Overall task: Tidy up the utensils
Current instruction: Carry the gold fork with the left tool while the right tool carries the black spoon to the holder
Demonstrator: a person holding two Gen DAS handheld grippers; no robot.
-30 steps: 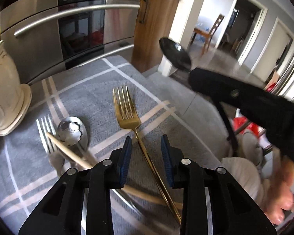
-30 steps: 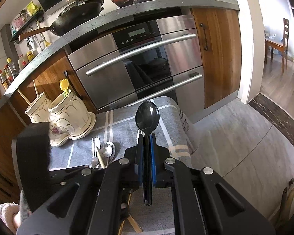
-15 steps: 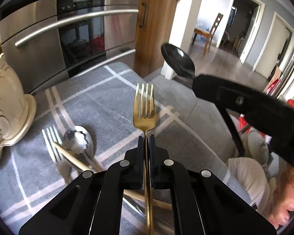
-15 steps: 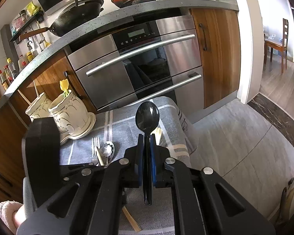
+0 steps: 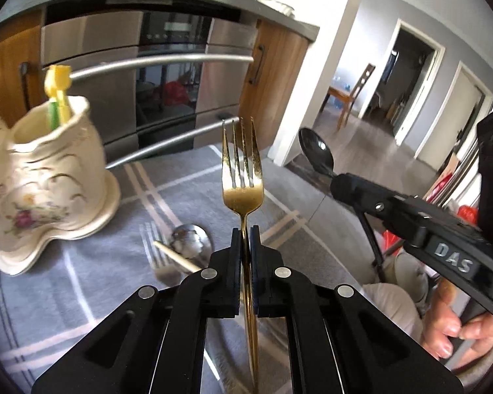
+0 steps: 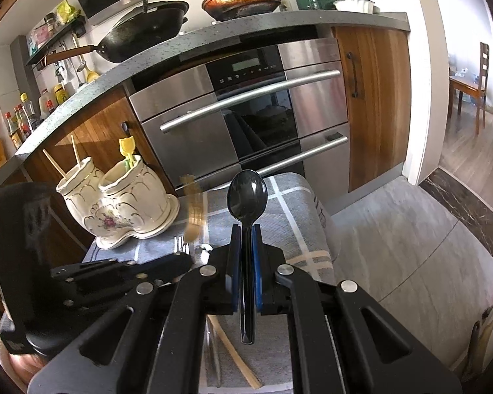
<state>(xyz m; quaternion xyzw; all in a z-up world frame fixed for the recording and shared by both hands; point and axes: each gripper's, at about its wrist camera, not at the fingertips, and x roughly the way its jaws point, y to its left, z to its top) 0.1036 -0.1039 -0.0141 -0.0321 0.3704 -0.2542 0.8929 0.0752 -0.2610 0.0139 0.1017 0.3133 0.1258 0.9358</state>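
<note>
Two utensils are off the cloth: the gold fork (image 5: 243,177) stands tines-up, its neck pinched in the left gripper (image 5: 245,239), and the black spoon (image 6: 247,197) stands clamped in the right gripper (image 6: 246,239), above the grey checked cloth (image 5: 92,282) near the ceramic holder (image 5: 46,177).

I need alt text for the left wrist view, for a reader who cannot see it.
The left hand-held gripper is shut on a gold fork, tines up, above a grey checked cloth. A cream ceramic utensil holder stands to the left.
</note>
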